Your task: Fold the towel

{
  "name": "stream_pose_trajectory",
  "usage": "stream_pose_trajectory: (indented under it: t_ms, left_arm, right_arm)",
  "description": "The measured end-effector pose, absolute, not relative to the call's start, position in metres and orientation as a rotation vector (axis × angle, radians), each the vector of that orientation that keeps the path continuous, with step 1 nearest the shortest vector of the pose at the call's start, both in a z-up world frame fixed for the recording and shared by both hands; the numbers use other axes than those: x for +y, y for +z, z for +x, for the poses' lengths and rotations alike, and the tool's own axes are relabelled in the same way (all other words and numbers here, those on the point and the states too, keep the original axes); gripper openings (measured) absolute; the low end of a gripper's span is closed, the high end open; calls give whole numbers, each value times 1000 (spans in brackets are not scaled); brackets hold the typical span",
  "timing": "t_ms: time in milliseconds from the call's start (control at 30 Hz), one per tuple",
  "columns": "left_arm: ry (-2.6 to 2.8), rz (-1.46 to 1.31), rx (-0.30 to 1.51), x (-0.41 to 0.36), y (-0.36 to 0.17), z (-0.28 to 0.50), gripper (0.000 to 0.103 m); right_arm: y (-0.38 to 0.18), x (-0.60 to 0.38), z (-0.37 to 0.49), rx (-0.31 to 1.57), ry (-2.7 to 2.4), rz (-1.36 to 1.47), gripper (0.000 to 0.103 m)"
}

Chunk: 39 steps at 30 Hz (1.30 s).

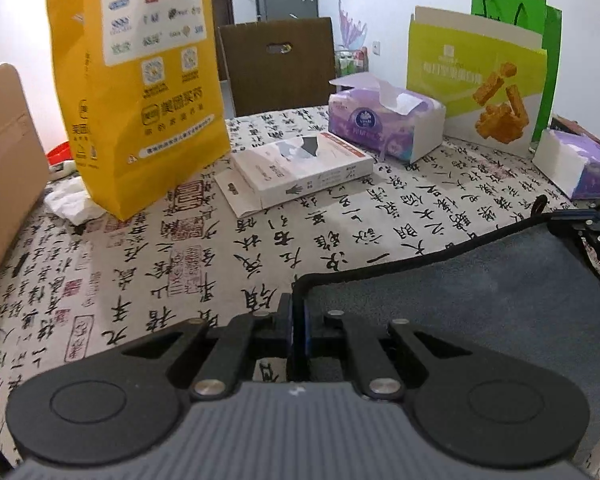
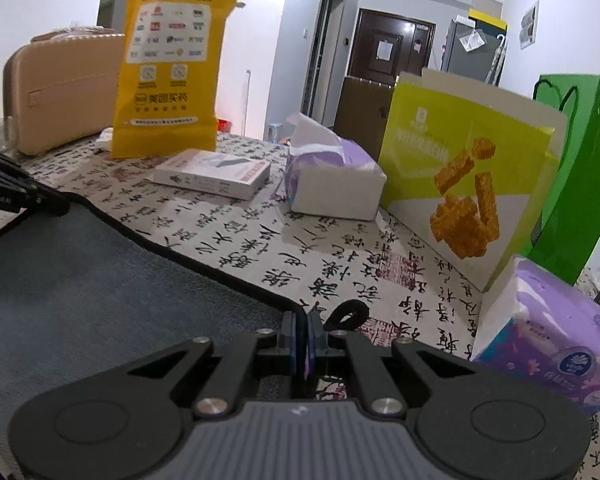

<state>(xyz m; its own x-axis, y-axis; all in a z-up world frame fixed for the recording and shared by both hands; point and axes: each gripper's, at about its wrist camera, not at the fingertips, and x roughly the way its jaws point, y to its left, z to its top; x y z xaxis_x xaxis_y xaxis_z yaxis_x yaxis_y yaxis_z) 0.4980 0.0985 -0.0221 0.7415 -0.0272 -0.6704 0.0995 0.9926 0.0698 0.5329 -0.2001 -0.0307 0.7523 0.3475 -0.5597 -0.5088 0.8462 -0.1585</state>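
The towel [image 1: 480, 304] is dark grey-blue with a black hem and lies on the calligraphy-print tablecloth. My left gripper [image 1: 298, 320] is shut on the towel's near left corner. My right gripper [image 2: 305, 328] is shut on the towel's [image 2: 80, 288] right corner, by its black hanging loop [image 2: 350, 314]. Each gripper shows in the other's view: the right one [image 1: 596, 228] at the far right edge, the left one [image 2: 16, 196] at the far left. The towel's black hem stretches between the two held corners.
Beyond the towel stand a yellow paper bag [image 1: 136, 80], a white flat box [image 1: 300, 168], a purple tissue pack [image 1: 384, 120], a lime snack box [image 1: 484, 80] and a green bag [image 2: 576, 168]. A second tissue pack [image 2: 552, 332] sits close to my right gripper. A beige case [image 2: 60, 88] is far left.
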Motion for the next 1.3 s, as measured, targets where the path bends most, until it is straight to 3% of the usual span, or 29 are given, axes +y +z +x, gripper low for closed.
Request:
stream_pose_trajectory:
  t_ms: [67, 200, 267, 367, 467, 533, 700, 1300]
  left_arm:
    - [-70, 99, 747, 100, -25, 504, 8]
    - [-66, 65, 783, 108, -30, 507, 18]
    - [-66, 43, 791, 113, -28, 507, 42]
    - [-77, 16, 796, 118, -23, 505, 56]
    - [-70, 5, 797, 120, -19, 502, 72]
    - [-65, -1, 802, 121, -16, 499, 76]
    - [-60, -31, 817, 123, -12, 485, 79]
    - [-65, -76, 780, 110, 23, 397, 83]
  right_arm:
    - [-34, -200, 538, 560, 474, -308, 7]
    - [-38, -205, 546, 577, 451, -283, 27]
    - [-36, -207, 547, 570, 435, -278, 35]
    - [-33, -209, 548, 566, 428, -272, 37]
    - [-28, -208, 547, 560, 429, -257, 51]
    - [-23, -208, 546, 561, 430, -229, 62]
    - [-11, -211, 535, 570, 468, -162, 69]
    - [27, -215, 448, 541, 487, -173, 73]
